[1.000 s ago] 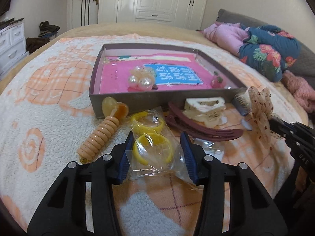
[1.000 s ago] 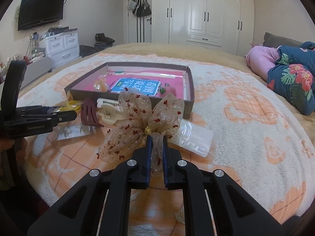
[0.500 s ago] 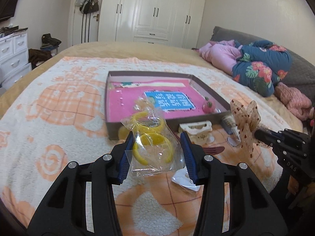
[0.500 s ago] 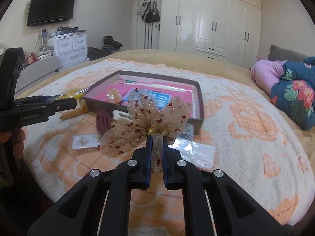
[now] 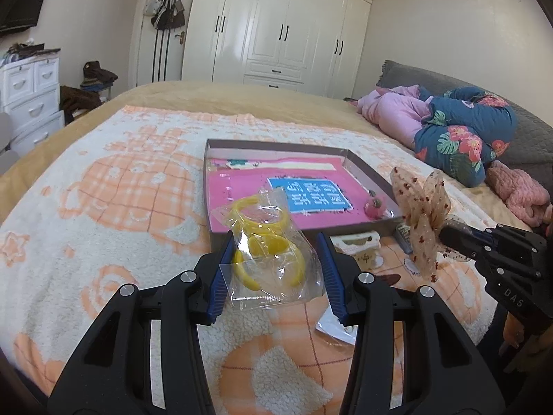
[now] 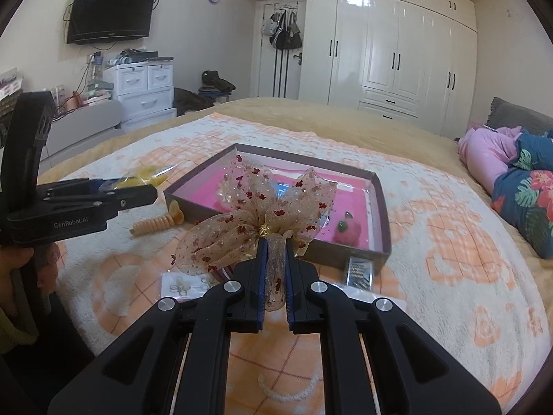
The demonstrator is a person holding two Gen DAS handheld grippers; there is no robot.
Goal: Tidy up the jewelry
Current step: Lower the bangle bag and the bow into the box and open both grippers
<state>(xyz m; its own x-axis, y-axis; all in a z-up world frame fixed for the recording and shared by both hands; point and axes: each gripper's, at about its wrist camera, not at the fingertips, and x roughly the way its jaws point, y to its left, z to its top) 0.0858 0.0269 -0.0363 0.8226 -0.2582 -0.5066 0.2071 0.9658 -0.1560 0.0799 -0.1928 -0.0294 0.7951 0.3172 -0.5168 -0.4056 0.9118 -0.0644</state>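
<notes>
My left gripper (image 5: 273, 252) is shut on a clear plastic bag of yellow bangles (image 5: 268, 257), held in the air in front of the near wall of the shallow box (image 5: 276, 145) with its pink lining. My right gripper (image 6: 275, 259) is shut on the tail of a sheer beige bow with red specks (image 6: 255, 214), also lifted above the blanket. In the left wrist view the bow (image 5: 420, 214) hangs at the right from the right gripper (image 5: 446, 233). In the right wrist view the left gripper (image 6: 145, 192) shows at the left with the yellow bag (image 6: 145, 174).
On the blanket near the box lie an orange spiral hair tie (image 6: 155, 224), a white claw clip (image 5: 356, 242), a small comb (image 6: 359, 269) and a small bag of rings (image 6: 183, 285). A pink strawberry-like piece (image 6: 345, 231) sits inside the box. Folded quilts (image 5: 456, 131) lie at the right.
Both grippers have risen off the blanket with their loads: the bangle bag has left the bed and the bow hangs higher. The box now looks farther below both cameras.
</notes>
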